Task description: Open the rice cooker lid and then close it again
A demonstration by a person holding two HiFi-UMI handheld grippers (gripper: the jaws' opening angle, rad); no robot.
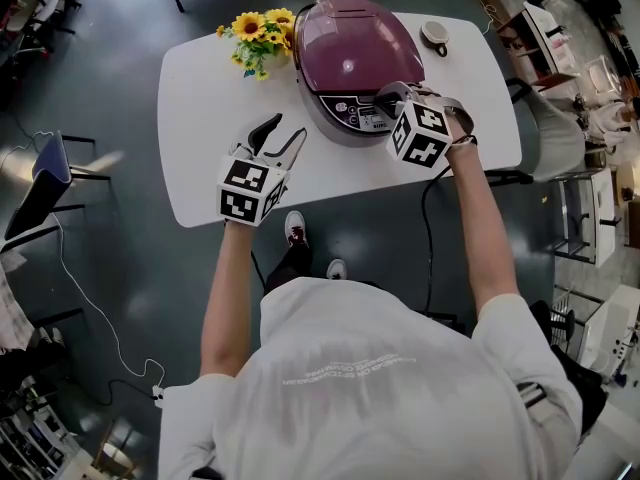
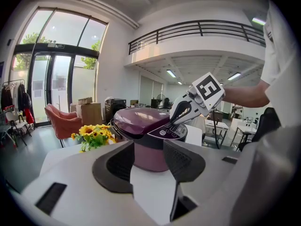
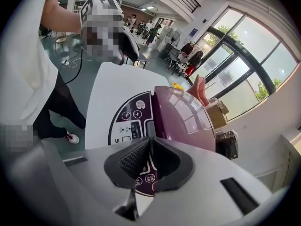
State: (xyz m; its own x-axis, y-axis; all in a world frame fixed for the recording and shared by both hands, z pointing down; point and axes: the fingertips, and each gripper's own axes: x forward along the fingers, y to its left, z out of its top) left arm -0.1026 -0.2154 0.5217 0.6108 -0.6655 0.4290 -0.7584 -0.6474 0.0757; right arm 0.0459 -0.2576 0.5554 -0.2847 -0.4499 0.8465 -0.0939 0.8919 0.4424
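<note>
The purple rice cooker (image 1: 352, 58) stands on the white table (image 1: 200, 98) with its lid down. My right gripper (image 1: 383, 98) is shut, with nothing between its jaws. Its tips rest on the front of the cooker, where the control panel (image 3: 129, 121) meets the lid (image 3: 181, 117). In the right gripper view the right gripper (image 3: 149, 150) points steeply down at that seam. My left gripper (image 1: 277, 136) stands open over the bare table to the left of the cooker. It looks along its jaws at the rice cooker (image 2: 143, 126) and the right gripper (image 2: 180, 114). Nothing lies between the jaws of the left gripper (image 2: 149, 163).
A bunch of yellow flowers (image 1: 260, 33) lies at the cooker's left, seen too as flowers (image 2: 94, 134) in the left gripper view. A small round object (image 1: 434, 34) with a cord sits at the table's far right. Chairs and desks stand around the table.
</note>
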